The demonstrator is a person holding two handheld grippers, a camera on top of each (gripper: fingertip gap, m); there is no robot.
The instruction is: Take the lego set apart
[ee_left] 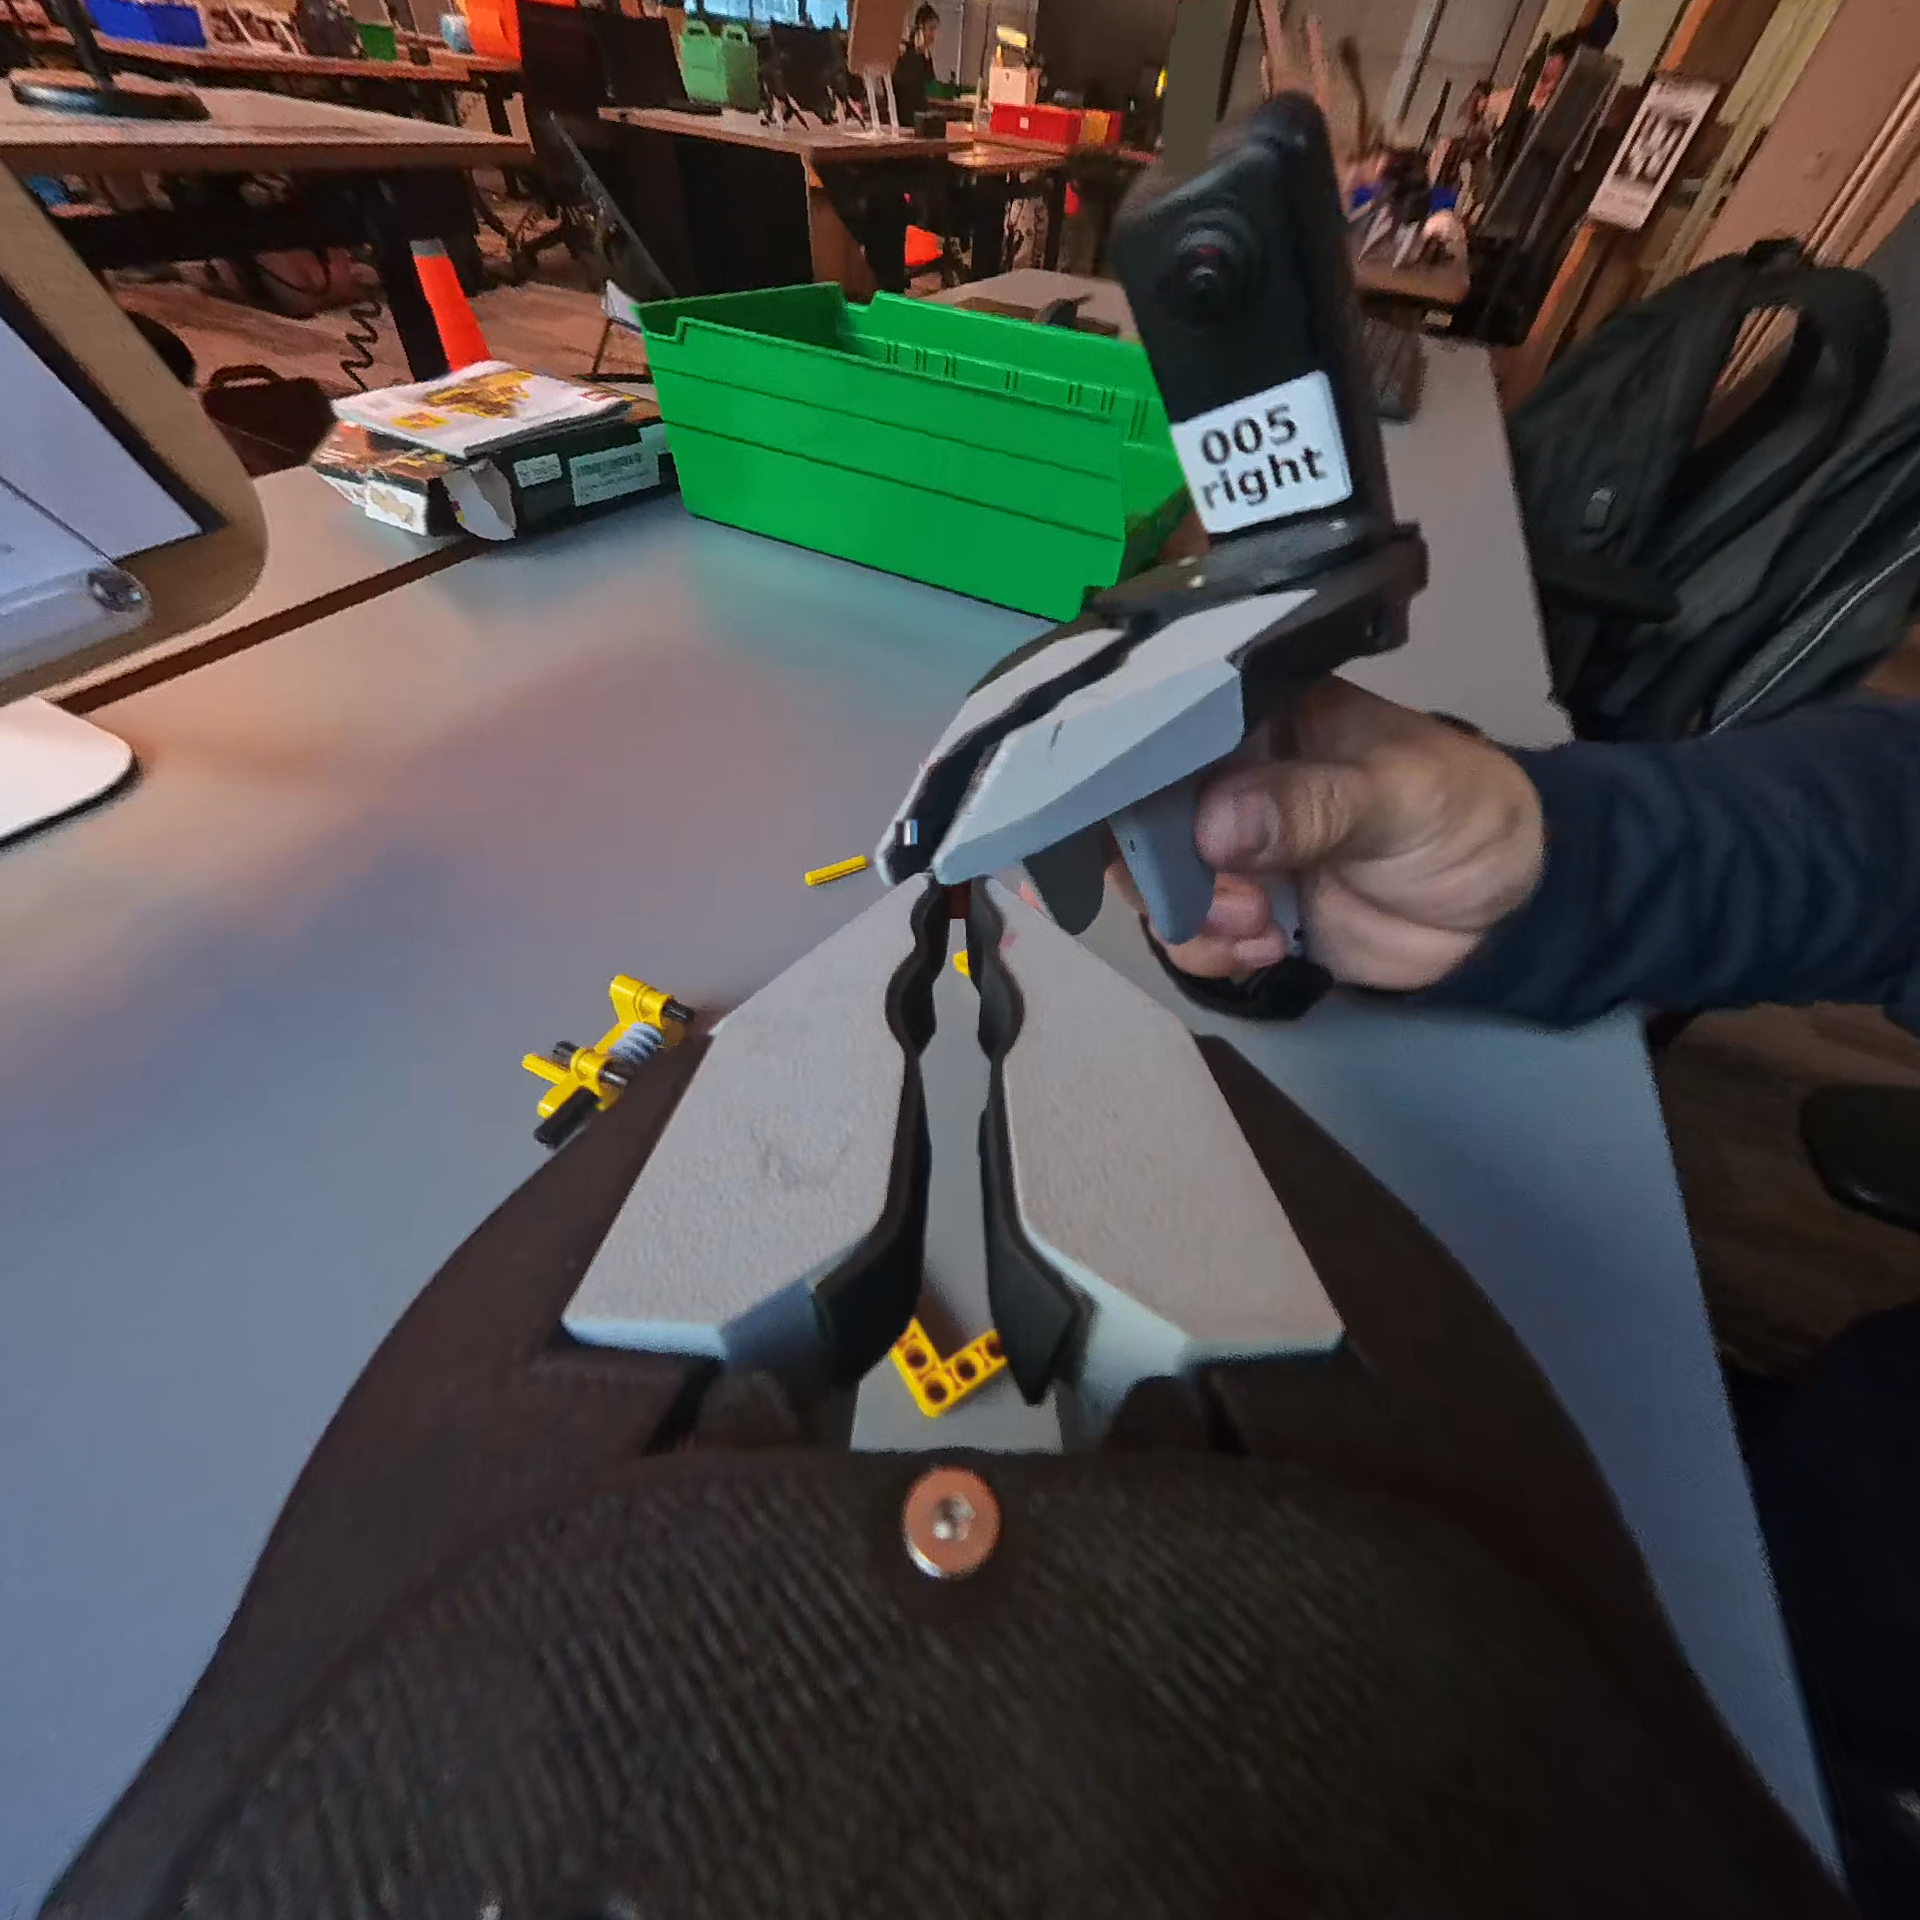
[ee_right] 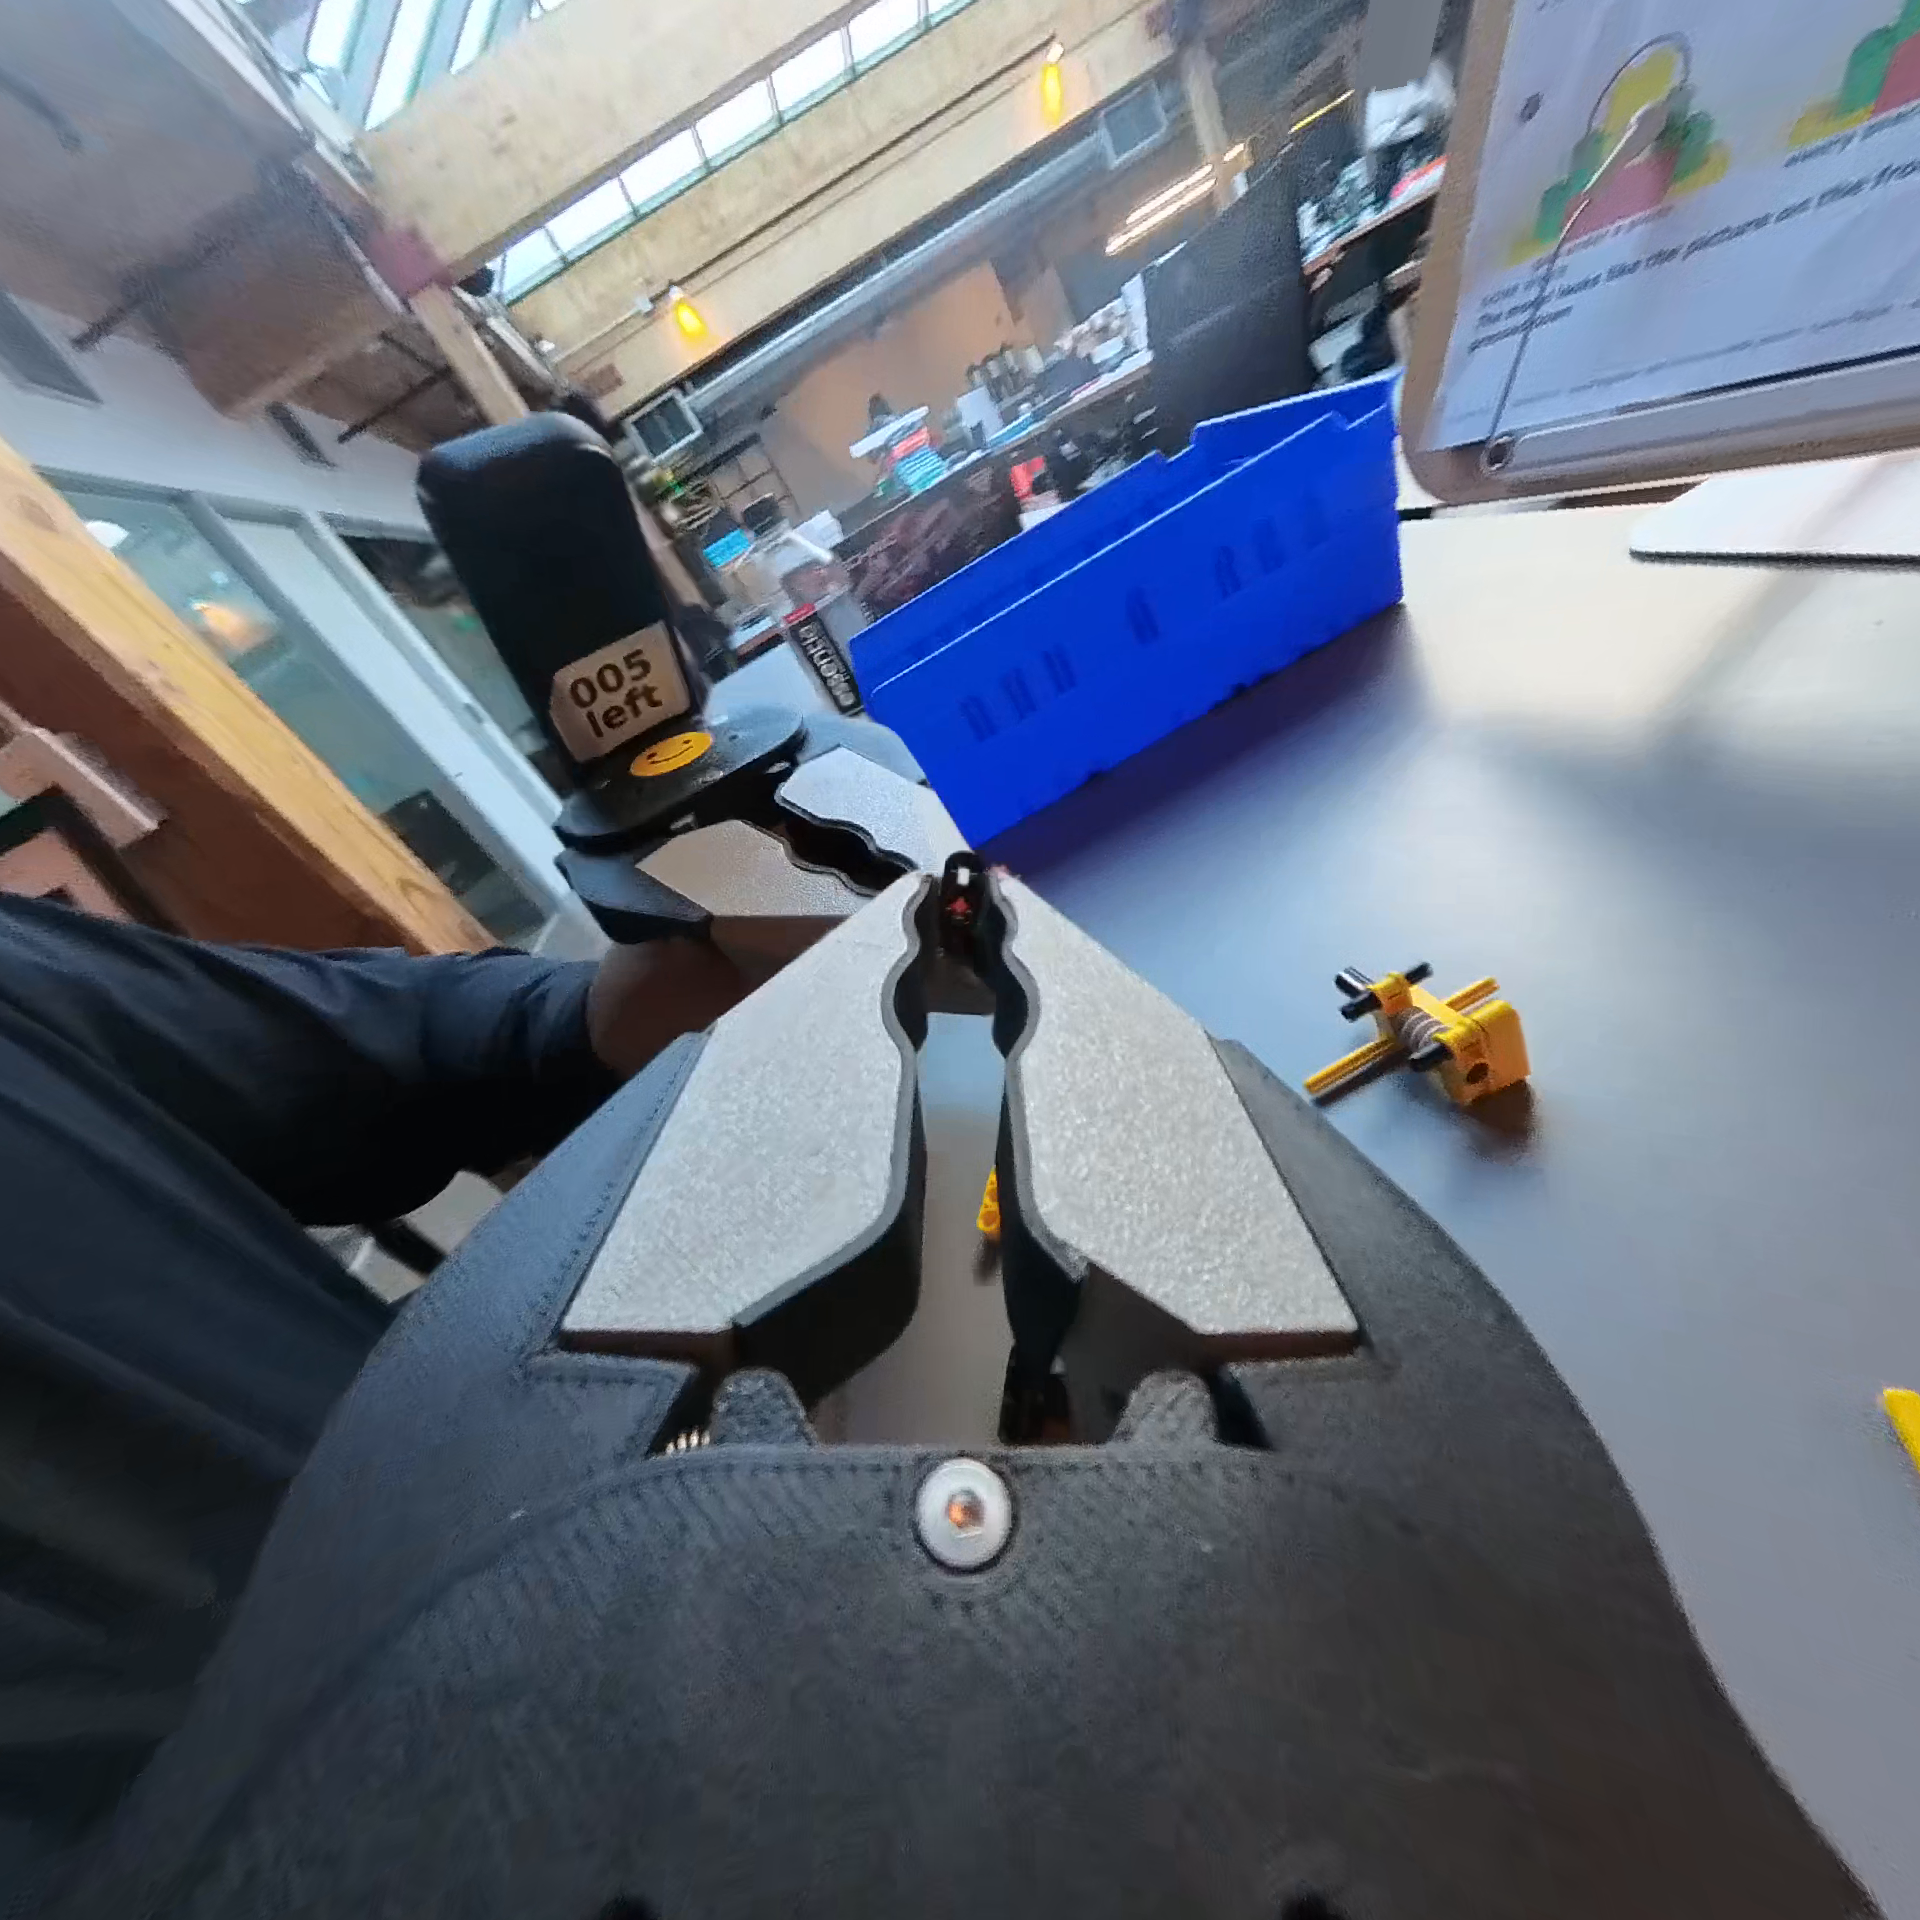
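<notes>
My left gripper (ee_left: 951,896) and my right gripper (ee_right: 961,891) meet tip to tip above the grey table (ee_left: 520,779). Both are shut on one small black and red lego piece (ee_right: 960,896), mostly hidden by the fingertips. It shows as a red sliver in the left wrist view (ee_left: 961,900). The right gripper (ee_left: 904,847) comes in from the right, held by a hand. The left gripper (ee_right: 899,868) comes in from the left. A yellow lego assembly with a grey spring and black pins (ee_left: 608,1049) lies on the table, also in the right wrist view (ee_right: 1429,1034).
A yellow L-shaped beam (ee_left: 945,1366) lies under my left gripper. A thin yellow axle (ee_left: 834,871) lies farther out. A green bin (ee_left: 904,436), the lego box with booklet (ee_left: 488,447), a blue bin (ee_right: 1132,613) and a monitor (ee_right: 1683,208) stand behind. A backpack (ee_left: 1714,468) sits right. The tips of both grippers are at nearly the same place. About 30 cm separates my right fingertips from the monitor (ee_right: 1683,208).
</notes>
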